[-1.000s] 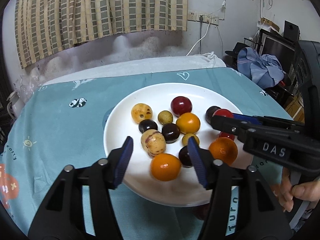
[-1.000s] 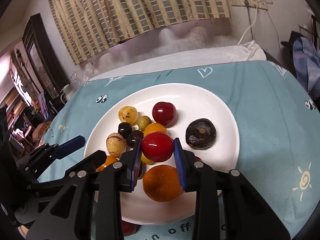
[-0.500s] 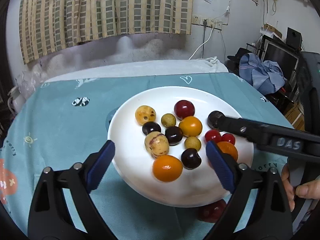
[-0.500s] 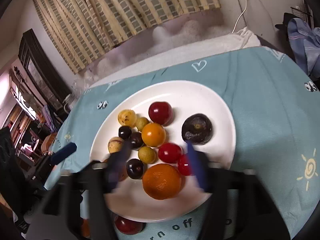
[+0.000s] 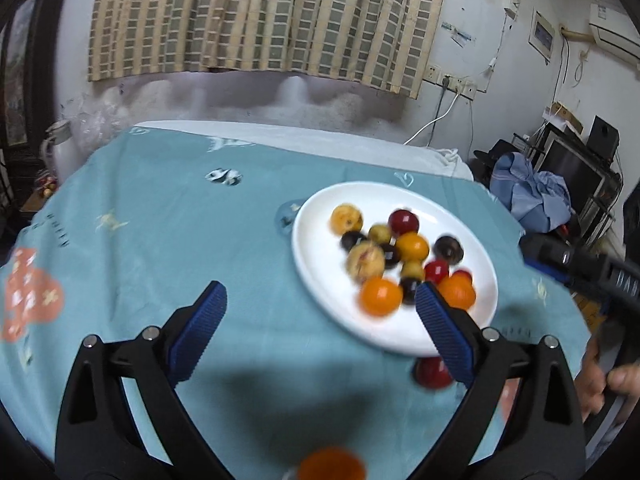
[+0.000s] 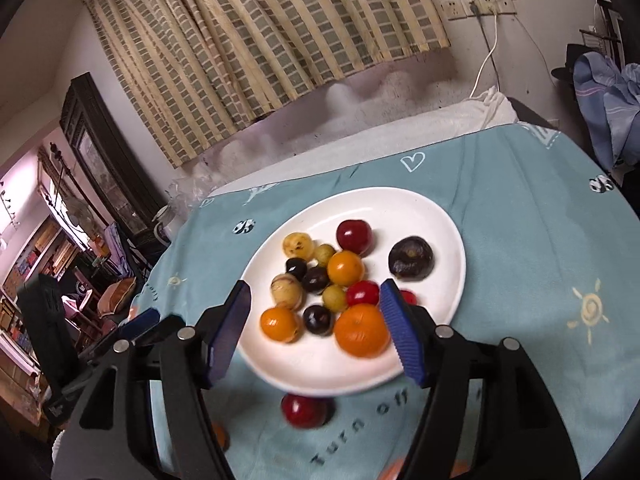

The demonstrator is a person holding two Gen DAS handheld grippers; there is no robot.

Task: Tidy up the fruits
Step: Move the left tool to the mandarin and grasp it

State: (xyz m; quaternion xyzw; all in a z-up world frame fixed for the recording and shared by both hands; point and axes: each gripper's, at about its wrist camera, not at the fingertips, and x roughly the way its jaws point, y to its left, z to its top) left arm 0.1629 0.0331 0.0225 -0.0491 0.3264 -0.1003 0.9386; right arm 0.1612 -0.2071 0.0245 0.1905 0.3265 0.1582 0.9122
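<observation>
A white plate [image 6: 444, 220] [image 5: 316, 256] on the teal tablecloth holds several fruits: oranges [image 6: 362, 330], red plums [image 6: 354, 236], dark plums [image 6: 411, 258] and yellow-green ones. A red plum [image 6: 302, 410] [image 5: 432, 372] lies on the cloth just in front of the plate. An orange [image 5: 332, 464] lies on the cloth near me in the left wrist view. My left gripper [image 5: 320, 320] is open and empty, above the cloth left of the plate. My right gripper [image 6: 316, 328] is open and empty, over the plate's near edge.
The teal tablecloth [image 5: 160, 220] stretches left of the plate. A white folded cloth [image 6: 440, 120] lies at the table's far edge below a curtain. The right tool [image 5: 580, 272] and the hand holding it show at the right of the left wrist view.
My right gripper opened and let the red plum go onto the plate, then drew back. My left gripper opened wide and moved back and to the left, away from the plate.
</observation>
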